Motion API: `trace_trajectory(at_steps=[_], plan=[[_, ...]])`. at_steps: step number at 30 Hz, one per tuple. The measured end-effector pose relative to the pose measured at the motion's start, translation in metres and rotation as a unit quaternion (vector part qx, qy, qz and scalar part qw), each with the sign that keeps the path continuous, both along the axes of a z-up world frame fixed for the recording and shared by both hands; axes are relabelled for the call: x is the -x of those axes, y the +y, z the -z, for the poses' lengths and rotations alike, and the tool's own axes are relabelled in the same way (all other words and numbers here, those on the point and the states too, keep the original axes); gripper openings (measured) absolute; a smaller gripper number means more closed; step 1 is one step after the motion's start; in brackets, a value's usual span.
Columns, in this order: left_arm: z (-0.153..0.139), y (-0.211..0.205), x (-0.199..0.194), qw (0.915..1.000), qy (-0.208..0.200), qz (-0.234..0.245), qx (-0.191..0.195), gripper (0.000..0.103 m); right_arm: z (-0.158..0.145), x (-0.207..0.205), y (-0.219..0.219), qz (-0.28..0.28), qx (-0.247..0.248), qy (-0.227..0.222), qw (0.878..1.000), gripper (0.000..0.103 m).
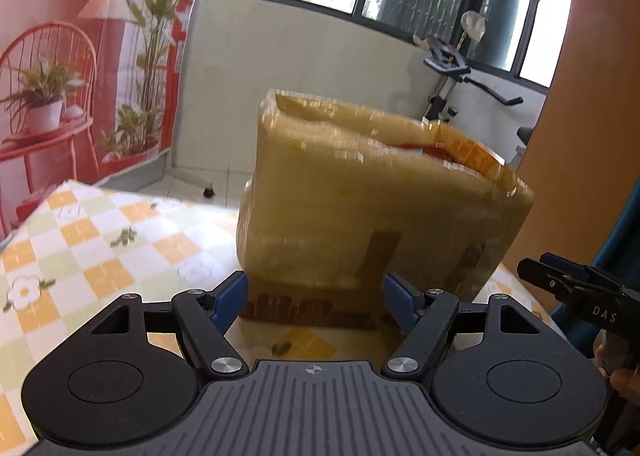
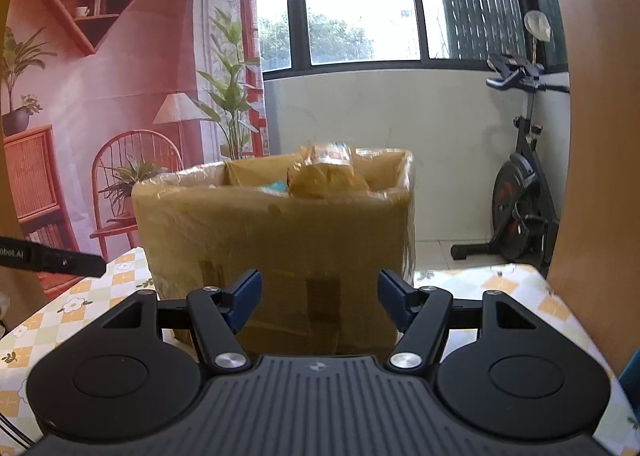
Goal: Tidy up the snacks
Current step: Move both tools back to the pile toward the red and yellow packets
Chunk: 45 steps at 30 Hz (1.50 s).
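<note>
A tan cardboard box (image 1: 372, 211) wrapped in clear tape stands on the checked tablecloth (image 1: 80, 248). Its top is open, and orange and red snack packets (image 1: 452, 153) show inside. My left gripper (image 1: 316, 296) is open and empty, its blue fingers wide apart just in front of the box's base. In the right wrist view the same box (image 2: 276, 240) stands straight ahead, with a clear-wrapped snack bag (image 2: 324, 171) poking above its rim. My right gripper (image 2: 318, 296) is open and empty, close to the box's near wall. It also shows in the left wrist view (image 1: 576, 284).
An exercise bike (image 2: 520, 191) stands on the floor at the back right. A printed backdrop (image 2: 100, 95) hangs at the left. An orange-brown panel (image 2: 600, 135) rises along the table's right side. The table's far edge (image 1: 160, 199) lies just behind the box.
</note>
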<state>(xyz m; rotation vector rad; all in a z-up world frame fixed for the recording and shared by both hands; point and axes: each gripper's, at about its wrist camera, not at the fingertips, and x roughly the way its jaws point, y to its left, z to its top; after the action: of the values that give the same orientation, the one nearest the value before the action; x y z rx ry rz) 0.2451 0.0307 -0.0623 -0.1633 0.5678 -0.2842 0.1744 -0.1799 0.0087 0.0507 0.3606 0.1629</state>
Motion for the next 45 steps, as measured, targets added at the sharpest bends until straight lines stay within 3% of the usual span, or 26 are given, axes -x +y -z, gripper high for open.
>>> trace_trajectory(at_steps=[11, 24, 35, 37, 39, 45], plan=[[0.045, -0.008, 0.006, 0.9978, 0.064, 0.011, -0.013, 0.077, 0.045, 0.006, -0.011, 0.005, -0.002, 0.045, 0.999, 0.067], [0.093, -0.042, -0.002, 0.9890, 0.143, 0.031, -0.024, 0.077, 0.098, 0.007, -0.008, 0.000, -0.004, 0.110, 0.994, 0.067], [0.109, -0.069, -0.003, 0.9858, 0.151, 0.022, -0.070, 0.077, 0.115, 0.001, -0.004, -0.002, -0.017, 0.129, 0.992, 0.067], [0.109, -0.069, -0.001, 0.9860, 0.145, 0.022, -0.079, 0.072, 0.116, 0.001, 0.000, -0.005, -0.014, 0.131, 0.991, 0.067], [0.109, -0.068, 0.001, 0.9871, 0.137, 0.027, -0.078, 0.058, 0.117, 0.000, 0.003, -0.012, -0.010, 0.134, 0.991, 0.067], [0.107, -0.054, 0.002, 0.9887, 0.138, 0.018, -0.055, 0.053, 0.118, -0.003, 0.016, -0.040, 0.010, 0.141, 0.989, 0.067]])
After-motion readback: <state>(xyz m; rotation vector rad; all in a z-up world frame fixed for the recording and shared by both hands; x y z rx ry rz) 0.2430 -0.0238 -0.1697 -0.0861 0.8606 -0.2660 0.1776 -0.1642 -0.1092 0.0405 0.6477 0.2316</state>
